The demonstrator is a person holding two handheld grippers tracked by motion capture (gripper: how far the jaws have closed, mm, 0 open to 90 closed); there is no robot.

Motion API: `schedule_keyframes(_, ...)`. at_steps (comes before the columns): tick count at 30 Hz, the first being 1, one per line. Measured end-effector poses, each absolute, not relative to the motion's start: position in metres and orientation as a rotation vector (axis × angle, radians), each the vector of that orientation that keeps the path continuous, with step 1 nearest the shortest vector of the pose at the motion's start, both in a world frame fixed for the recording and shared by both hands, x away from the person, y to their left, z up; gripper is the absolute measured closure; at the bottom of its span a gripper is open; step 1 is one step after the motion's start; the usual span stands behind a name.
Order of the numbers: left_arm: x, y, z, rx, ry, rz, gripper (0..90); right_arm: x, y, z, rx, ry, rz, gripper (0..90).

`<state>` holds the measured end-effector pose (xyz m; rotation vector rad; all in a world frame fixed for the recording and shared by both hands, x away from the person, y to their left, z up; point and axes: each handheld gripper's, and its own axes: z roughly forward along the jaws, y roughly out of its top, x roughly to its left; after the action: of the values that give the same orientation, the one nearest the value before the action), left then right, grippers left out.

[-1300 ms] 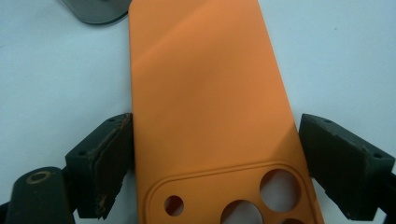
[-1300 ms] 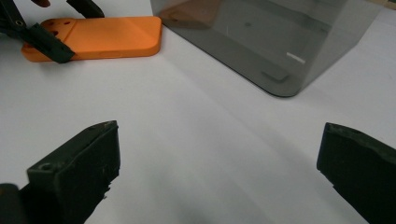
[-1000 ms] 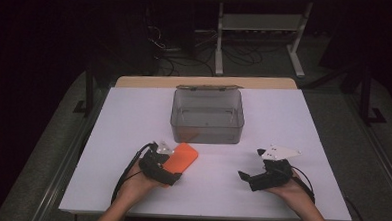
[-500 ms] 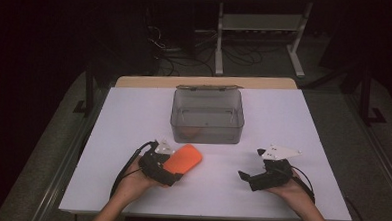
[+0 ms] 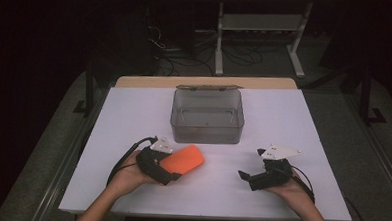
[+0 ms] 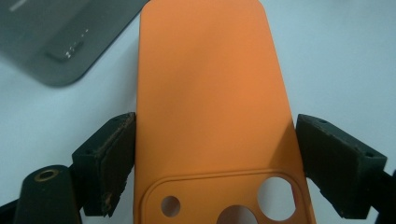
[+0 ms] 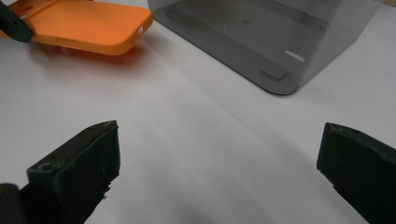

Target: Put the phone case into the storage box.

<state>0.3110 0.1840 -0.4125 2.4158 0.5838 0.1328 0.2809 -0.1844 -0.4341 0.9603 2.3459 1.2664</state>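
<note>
An orange phone case (image 5: 183, 160) is gripped by its camera-hole end in my left gripper (image 5: 171, 167), at the table's front left. In the left gripper view the black pads (image 6: 112, 163) press both long edges of the phone case (image 6: 210, 93), back side up. The right gripper view shows the phone case (image 7: 88, 23) held just above the sheet, with a shadow beneath. My right gripper (image 5: 251, 165) rests at the front right, pointing left, open and empty. Its jaws stand wide apart over bare white surface, the right gripper (image 7: 215, 172) holding nothing.
A grey translucent box (image 5: 207, 116) stands open-topped at the table's middle, beyond both hands; the box (image 7: 261, 32) is close ahead of the right gripper. The white table sheet (image 5: 205, 206) ends near the forearms. Dark floor, cables and a metal stand lie beyond.
</note>
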Motion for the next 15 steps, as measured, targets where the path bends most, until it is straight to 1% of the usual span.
schedule_keyframes(15,0.325,0.168,-0.397,2.398,0.458,0.094,15.2,0.281,-0.185,-0.434,0.958,2.348,1.267,0.0)
